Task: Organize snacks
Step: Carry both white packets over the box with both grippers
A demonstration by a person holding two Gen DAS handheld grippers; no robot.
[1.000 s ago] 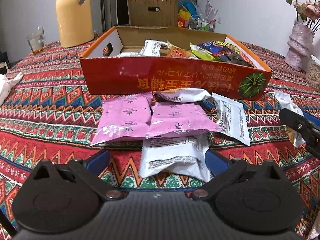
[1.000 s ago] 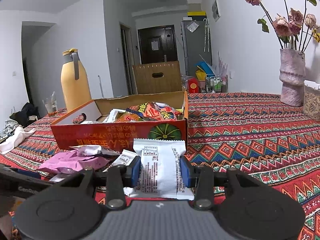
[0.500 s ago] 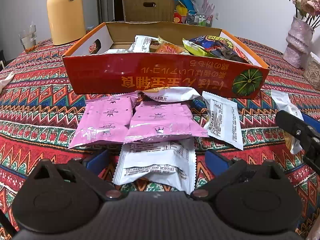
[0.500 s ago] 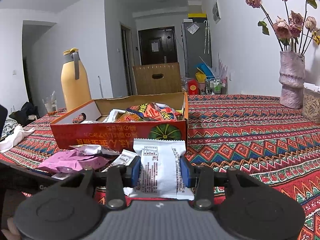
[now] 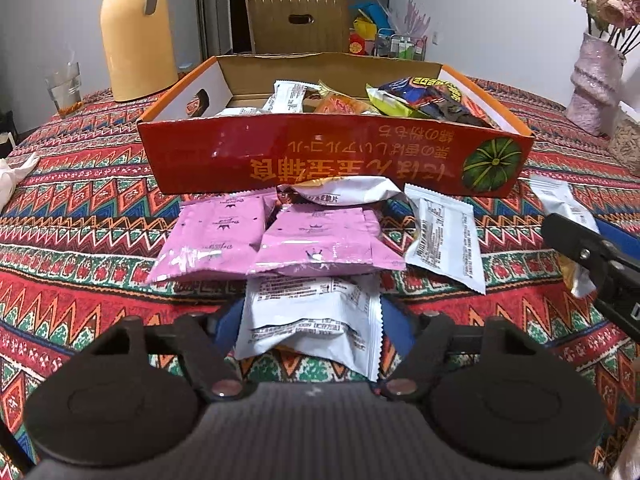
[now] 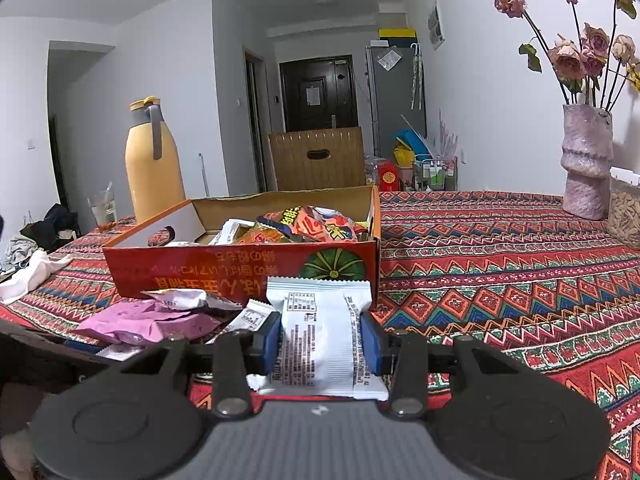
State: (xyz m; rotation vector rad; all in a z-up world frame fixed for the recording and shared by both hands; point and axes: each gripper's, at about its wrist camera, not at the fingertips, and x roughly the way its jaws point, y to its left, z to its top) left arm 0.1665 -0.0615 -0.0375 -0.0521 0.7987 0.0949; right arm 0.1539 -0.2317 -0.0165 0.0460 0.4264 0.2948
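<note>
An open red cardboard box [image 5: 320, 152] with several snacks in it stands on the patterned tablecloth. In front of it lie two pink packets [image 5: 216, 232] [image 5: 320, 240], a silver packet [image 5: 344, 192] and a white packet [image 5: 444, 236]. My left gripper [image 5: 314, 320] is closing on a white snack packet [image 5: 312, 316] at the near edge of the pile. Its blue pads touch both sides and the packet buckles. My right gripper [image 6: 322, 340] is shut on another white packet [image 6: 320, 336], held just before the box's [image 6: 240, 268] right front corner. It shows at the right edge of the left wrist view [image 5: 592, 256].
A yellow jug [image 5: 136, 32] and a glass [image 5: 66, 88] stand at the back left. A pink vase [image 6: 586, 168] of dried roses and a jar of seeds [image 6: 626, 216] stand at the right. A white cloth [image 5: 12, 176] lies at the left edge. A chair back [image 6: 316, 160] rises behind the table.
The left jaws have closed from wide apart onto the white packet, which has buckled between the pads. The right gripper and its packet have not moved.
</note>
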